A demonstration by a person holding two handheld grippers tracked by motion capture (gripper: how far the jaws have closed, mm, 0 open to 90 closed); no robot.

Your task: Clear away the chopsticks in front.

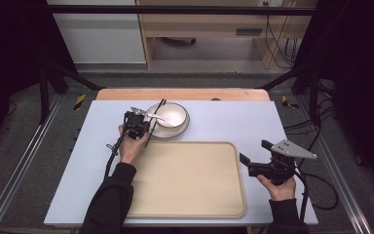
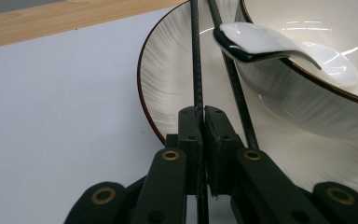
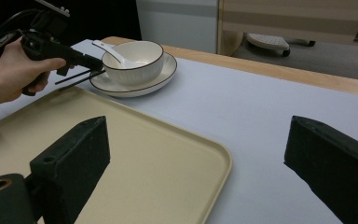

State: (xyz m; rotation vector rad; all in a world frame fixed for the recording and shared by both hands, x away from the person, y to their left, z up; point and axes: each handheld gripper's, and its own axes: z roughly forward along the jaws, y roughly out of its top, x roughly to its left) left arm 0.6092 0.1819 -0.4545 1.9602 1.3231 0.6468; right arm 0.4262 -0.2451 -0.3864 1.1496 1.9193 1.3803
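Chopsticks (image 2: 196, 70), lying across the plate (image 2: 168, 79) rim beside the bowl (image 1: 172, 116) and spoon (image 2: 265, 44) at upper centre of the high view, have one stick pinched in the closed left tongs (image 2: 204, 122), which should probably lift slowly and level, while the right tongs (image 3: 200, 154) gape empty lower right.

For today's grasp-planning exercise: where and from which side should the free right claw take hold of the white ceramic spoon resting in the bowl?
Grip the white ceramic spoon by its handle, which juts up over the white dark-rimmed bowl's rim, and approach from above; its scoop lies down inside the bowl.
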